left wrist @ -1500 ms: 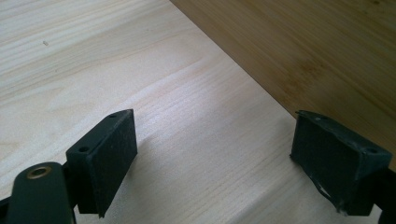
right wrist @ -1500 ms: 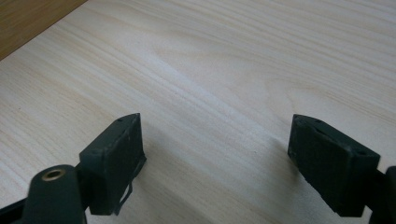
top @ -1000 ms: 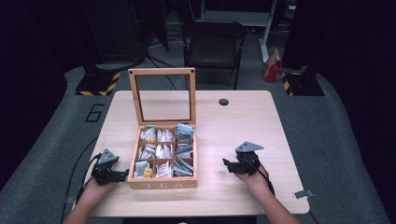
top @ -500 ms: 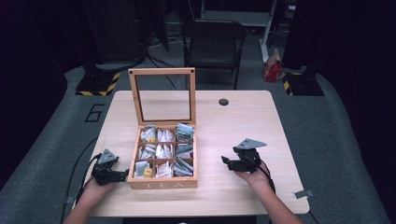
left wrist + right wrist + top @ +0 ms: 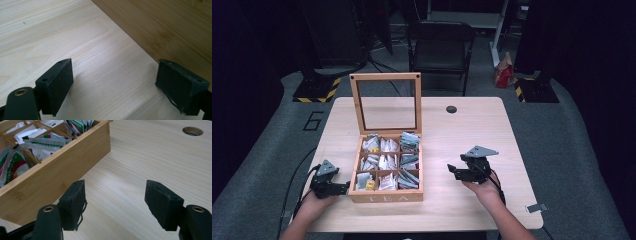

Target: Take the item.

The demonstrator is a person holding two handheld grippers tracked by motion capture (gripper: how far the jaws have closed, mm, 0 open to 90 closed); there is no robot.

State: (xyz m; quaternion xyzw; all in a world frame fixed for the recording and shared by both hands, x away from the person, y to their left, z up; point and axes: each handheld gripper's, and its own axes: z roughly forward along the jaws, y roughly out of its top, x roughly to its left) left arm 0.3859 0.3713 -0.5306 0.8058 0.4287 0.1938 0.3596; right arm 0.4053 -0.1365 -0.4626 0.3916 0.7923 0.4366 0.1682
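1. Tea box (image 5: 386, 172) of wood sits on the table (image 5: 472, 135) near its front edge, glass lid (image 5: 386, 102) standing upright, compartments full of tea packets (image 5: 45, 143)
2. Right gripper (image 5: 455, 173) rests well right of the box, jaws wide apart, holding nothing
3. Left gripper (image 5: 343, 188) lies just beside the box's left wall (jaws spread wide, empty)
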